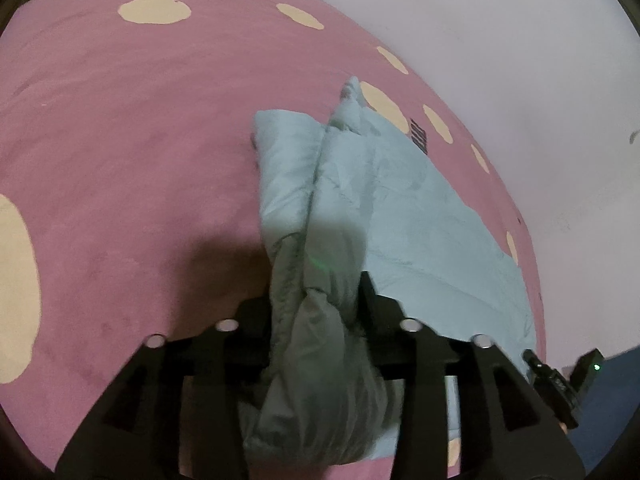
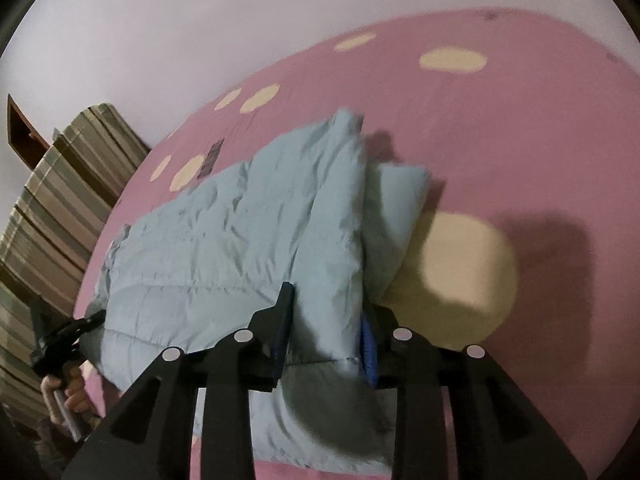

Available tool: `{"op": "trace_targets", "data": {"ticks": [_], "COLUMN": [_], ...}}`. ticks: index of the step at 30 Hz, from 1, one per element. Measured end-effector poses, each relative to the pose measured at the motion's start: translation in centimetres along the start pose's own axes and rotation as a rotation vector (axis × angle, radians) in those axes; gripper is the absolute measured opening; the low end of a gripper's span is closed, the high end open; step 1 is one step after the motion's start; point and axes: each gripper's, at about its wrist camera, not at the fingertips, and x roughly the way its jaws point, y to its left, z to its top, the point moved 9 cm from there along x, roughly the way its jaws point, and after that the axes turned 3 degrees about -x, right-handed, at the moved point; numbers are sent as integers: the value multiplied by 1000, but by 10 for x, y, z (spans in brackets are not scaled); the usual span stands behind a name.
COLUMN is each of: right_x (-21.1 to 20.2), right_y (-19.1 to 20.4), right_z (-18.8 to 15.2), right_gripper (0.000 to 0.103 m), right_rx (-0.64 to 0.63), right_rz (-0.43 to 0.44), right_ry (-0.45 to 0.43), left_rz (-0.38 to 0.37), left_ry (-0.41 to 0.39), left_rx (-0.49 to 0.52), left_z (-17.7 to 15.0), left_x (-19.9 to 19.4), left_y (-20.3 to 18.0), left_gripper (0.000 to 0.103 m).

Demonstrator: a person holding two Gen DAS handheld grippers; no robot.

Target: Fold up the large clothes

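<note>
A light blue padded jacket (image 1: 400,208) lies partly folded on a pink mat with cream spots (image 1: 140,140). My left gripper (image 1: 316,292) is shut on a bunched edge of the jacket at its near end and lifts it off the mat. The jacket also shows in the right wrist view (image 2: 240,232). My right gripper (image 2: 328,304) is shut on the thick folded edge of the jacket, with fabric filling the gap between the jaws. Each gripper shows at the edge of the other's view: the right one (image 1: 552,380) and the left one (image 2: 64,336).
The pink mat (image 2: 520,120) lies on a pale floor (image 1: 520,60). A striped bed or sofa (image 2: 52,208) stands at the left of the right wrist view, with a brown wooden piece (image 2: 20,132) behind it. A small dark label (image 1: 418,136) lies on the mat beside the jacket.
</note>
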Motion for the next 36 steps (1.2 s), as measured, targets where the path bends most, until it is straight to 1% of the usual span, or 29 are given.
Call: {"op": "trace_targets", "data": {"ticks": [3,5,6,8,12,15,17,20,24,28,33,36], "right_x": [-21,-29,-30,-26,1,17,28,42,63,82,89,93], "right_y": [1,10,15,35,86,123,144,163,168,161,159,160], "right_z": [13,18,19,16,2,1,0,-4,-15,-28,-37,-39], "right_gripper": [31,31,31,30,26,26,26,26,26,24,24,24], "right_rx": [-20,-42,-52,-86,-169,-231,-249,-288,-290,-290,-314,-316], "right_rz": [-55,-57,-47,-9,73,99,120,112,82,49,14,9], "right_ry": [-84,-118,-121,-103,-30,-23,-13,-6,33,82,92,100], "left_rz": [-1,12,12,15,20,27,25,31,19,20,42,54], "left_ry": [-11,-16,-16,-13,-14,4,22,47,77,102,114,120], "left_rx": [-13,-15,-11,-6,20,44,43,43,41,55,86,99], "left_z": [3,7,7,9,20,27,28,31,31,30,30,29], "left_x": [-4,-5,-5,-4,-3,-1,0,5,12,19,25,29], "left_y": [4,6,6,6,2,2,5,9,12,12,7,5], "left_gripper": [52,53,54,57,58,59,59,59,59,59,59,59]}}
